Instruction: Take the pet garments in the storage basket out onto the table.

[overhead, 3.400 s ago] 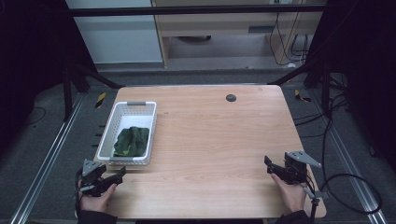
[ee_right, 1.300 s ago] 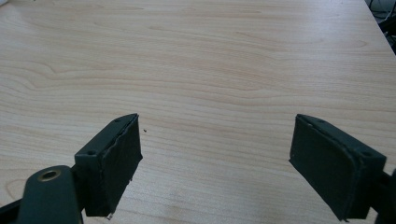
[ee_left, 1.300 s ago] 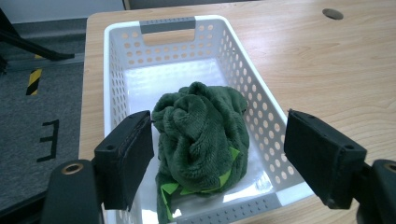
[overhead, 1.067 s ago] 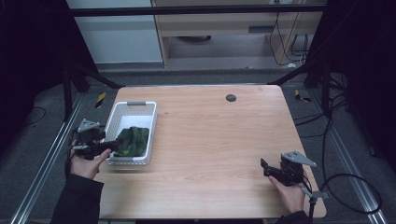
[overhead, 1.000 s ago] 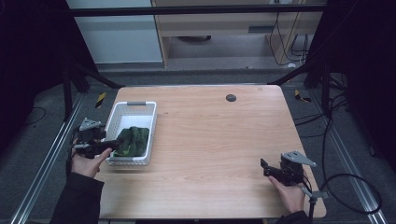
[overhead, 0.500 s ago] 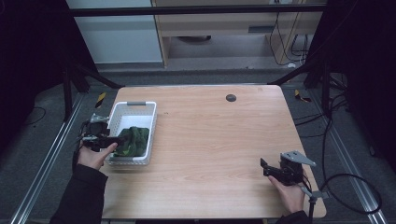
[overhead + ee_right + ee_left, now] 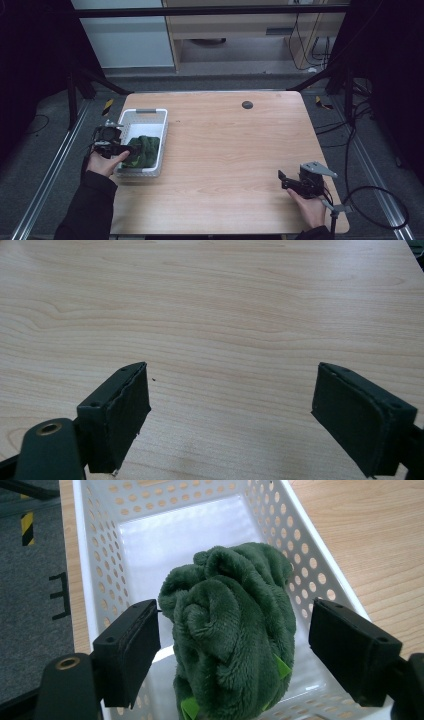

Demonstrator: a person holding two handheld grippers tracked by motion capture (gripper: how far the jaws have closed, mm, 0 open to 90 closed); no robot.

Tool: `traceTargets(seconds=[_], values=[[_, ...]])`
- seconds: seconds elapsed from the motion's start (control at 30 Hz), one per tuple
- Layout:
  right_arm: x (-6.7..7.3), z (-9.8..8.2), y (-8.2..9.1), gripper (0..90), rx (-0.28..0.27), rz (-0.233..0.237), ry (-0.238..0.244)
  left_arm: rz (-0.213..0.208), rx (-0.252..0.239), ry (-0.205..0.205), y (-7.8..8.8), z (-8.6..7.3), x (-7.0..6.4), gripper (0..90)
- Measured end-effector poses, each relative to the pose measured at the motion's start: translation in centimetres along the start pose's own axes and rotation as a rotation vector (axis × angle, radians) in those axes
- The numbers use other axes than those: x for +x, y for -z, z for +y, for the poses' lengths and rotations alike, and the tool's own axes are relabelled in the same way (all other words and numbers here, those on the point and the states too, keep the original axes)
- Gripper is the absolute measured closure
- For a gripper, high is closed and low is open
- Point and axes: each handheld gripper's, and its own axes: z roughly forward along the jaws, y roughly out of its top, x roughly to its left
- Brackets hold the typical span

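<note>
While your left gripper [image 7: 235,645] straddles the green plush cloth [image 7: 232,630] inside the white basket [image 7: 100,580], jaws open, close on its bunched top; right gripper [image 7: 245,415] gapes empty.

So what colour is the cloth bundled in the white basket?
Dark green, with small bright green tags; the cloth shows best in the left gripper view.

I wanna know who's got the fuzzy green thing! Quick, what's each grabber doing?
Left gripper: open, jaws on either side of the green cloth in the white basket, not squeezing it.
Right gripper: open, holding nothing, above the wooden table.
</note>
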Motion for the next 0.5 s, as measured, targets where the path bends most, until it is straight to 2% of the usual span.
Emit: traceTargets(seconds=[0.5], values=[[0.0,0.0,-0.2,14.6,0.012,0.002,0.004,-0.005,0.085,0.012,-2.2,-0.1,0.2,18.5]])
